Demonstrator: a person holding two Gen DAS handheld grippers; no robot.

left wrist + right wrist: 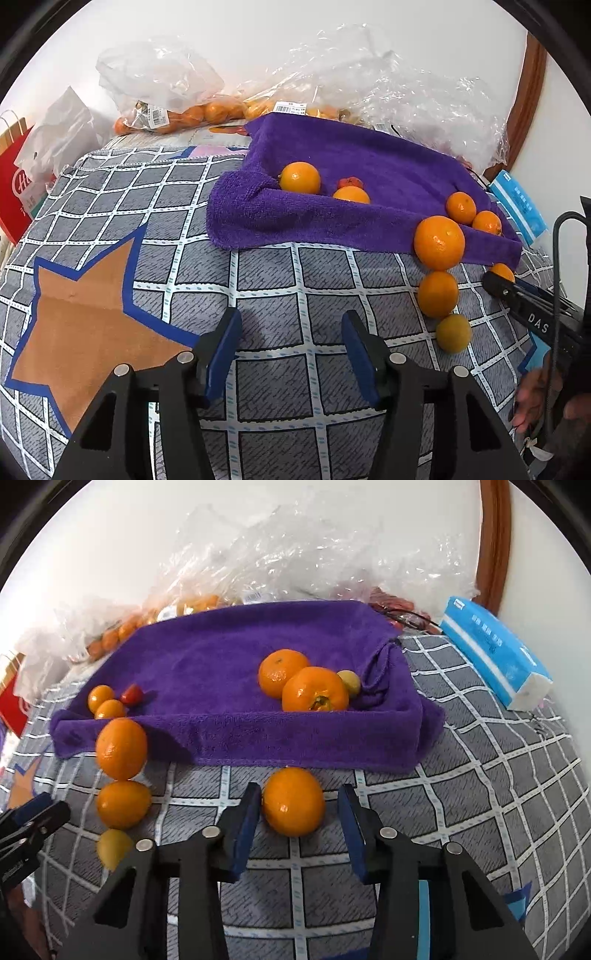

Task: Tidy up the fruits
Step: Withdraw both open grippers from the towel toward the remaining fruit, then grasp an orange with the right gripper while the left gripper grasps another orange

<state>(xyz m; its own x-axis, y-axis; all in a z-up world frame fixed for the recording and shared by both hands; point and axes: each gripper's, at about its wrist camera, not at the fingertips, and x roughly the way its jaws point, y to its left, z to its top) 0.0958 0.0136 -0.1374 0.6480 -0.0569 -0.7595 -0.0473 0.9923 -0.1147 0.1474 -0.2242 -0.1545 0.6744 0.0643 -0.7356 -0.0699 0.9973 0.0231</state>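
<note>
White letters "DAS" on the black arm of the right gripper [496, 286]; perhaps "H" in white script on the red paper bag [14, 192]; barcode labels on the plastic bags [162, 85] illegible.

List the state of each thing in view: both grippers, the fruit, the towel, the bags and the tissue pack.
Left gripper: open, empty.
Right gripper: open around the lone orange, no visible grip.
Purple terry towel: spread, front edge folded up.
Row of three oranges: loose on the checked cloth.
Clear plastic bags: crumpled, holding oranges.
Blue tissue pack: lying flat.
</note>
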